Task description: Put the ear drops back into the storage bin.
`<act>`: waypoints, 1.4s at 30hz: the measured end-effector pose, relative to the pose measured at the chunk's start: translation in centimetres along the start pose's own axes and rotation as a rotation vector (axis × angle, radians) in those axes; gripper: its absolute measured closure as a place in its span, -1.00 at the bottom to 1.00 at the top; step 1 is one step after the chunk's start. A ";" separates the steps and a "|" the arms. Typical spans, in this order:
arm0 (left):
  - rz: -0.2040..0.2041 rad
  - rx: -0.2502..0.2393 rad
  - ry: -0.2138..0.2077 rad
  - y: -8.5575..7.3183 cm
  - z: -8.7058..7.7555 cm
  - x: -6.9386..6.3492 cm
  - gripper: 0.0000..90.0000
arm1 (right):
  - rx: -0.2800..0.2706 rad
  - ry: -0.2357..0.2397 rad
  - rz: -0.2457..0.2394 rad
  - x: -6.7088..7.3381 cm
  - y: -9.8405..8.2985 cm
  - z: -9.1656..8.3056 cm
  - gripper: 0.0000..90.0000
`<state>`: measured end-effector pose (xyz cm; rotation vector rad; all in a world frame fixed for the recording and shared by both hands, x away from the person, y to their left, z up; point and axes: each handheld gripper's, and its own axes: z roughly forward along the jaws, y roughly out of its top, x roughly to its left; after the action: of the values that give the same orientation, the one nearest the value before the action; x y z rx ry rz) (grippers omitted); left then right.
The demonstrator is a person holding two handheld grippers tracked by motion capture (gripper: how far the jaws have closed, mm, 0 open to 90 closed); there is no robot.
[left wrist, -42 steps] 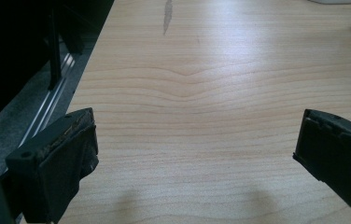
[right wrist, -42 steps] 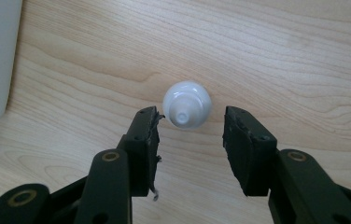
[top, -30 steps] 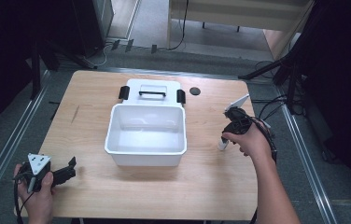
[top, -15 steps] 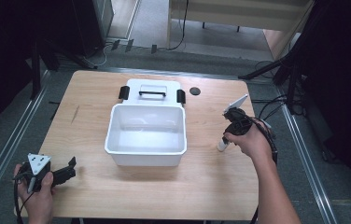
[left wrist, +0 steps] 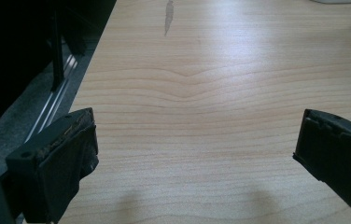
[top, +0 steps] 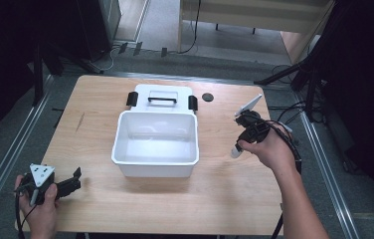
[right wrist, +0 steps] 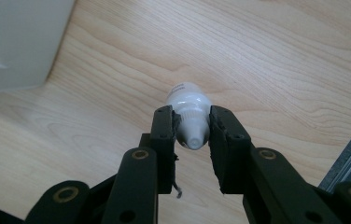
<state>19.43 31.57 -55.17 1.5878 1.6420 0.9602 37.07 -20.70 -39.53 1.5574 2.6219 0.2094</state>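
We hold the small white bottle [right wrist: 188, 114], light, rigid and slippery, clenched at its cap end in the right claw [right wrist: 191, 135] above the tabletop [top: 225, 189], right of the white bin [top: 155, 142].

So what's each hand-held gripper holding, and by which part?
Right hand-held gripper clamps a small white bottle at its cap end. Left hand-held gripper holds nothing.

A white bin [top: 156, 140] is sitting open near the middle of the table [top: 215, 199]. Its lid [top: 162, 95], with a black handle and black clips, is lying just behind it. A small black disc [top: 207, 96] is resting beside the lid.
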 end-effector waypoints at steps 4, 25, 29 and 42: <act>0.000 -0.003 0.001 0.0 0.0 0.0 -1.00 | -0.009 -0.001 -0.030 1.1 0.1 -1.5 0.62; 0.001 -0.004 0.001 0.0 0.0 0.0 -1.00 | -0.054 0.007 -0.177 7.4 0.7 -8.1 0.62; 0.000 -0.004 0.000 0.0 0.0 0.0 -1.00 | -0.065 0.008 -0.218 8.8 0.9 -9.0 0.62; 0.002 -0.004 0.001 0.0 0.0 0.0 -1.00 | -0.074 0.019 -0.307 13.0 1.8 -9.7 0.62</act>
<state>19.43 31.53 -55.17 1.5866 1.6385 0.9648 30.98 -9.16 -29.68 1.1168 2.7853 0.2942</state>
